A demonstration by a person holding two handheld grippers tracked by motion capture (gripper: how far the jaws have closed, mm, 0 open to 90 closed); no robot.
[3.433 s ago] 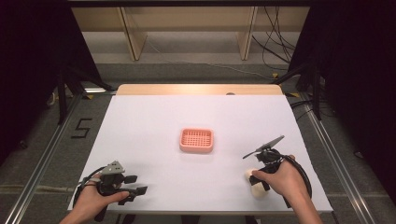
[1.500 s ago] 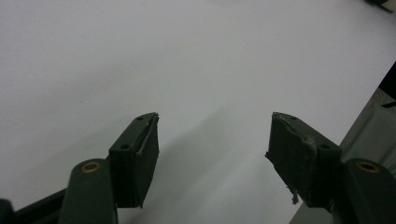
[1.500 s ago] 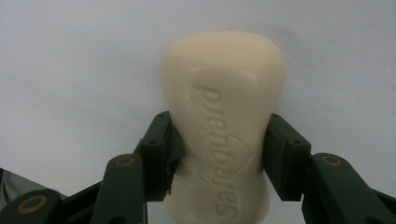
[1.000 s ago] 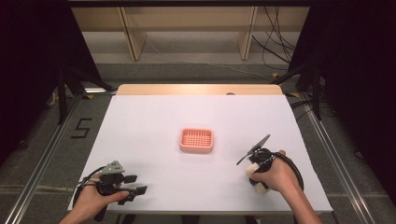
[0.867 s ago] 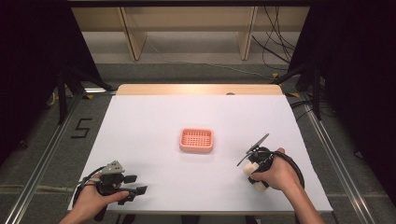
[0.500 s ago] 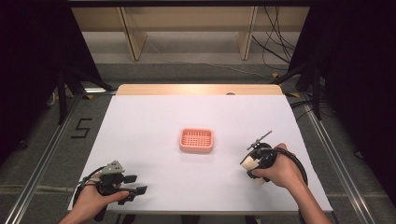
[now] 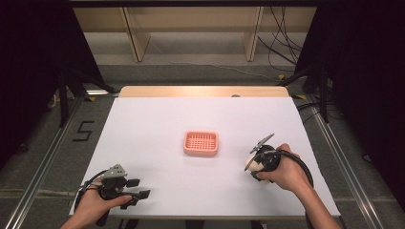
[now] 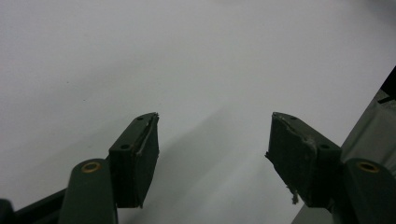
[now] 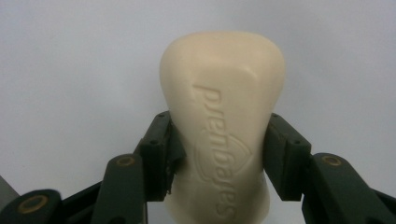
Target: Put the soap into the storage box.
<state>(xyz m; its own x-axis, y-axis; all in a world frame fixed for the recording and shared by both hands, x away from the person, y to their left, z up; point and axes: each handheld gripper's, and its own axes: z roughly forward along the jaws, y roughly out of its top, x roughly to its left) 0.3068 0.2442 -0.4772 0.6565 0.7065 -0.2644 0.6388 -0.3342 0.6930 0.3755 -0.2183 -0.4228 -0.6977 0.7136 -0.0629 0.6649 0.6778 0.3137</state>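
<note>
The right gripper point(image 9: 219, 154) grips a cream soap point(image 9: 223, 107) above the table point(image 7: 157, 119), right of the pink tray point(image 7: 201, 143); the left gripper point(image 8: 212, 158) rests released.

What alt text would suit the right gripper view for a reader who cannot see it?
A cream bar of soap with embossed lettering is clamped between the two black jaws of the right tongs, which rise from the bottom edge. Behind the soap lies the plain white table surface.
</note>
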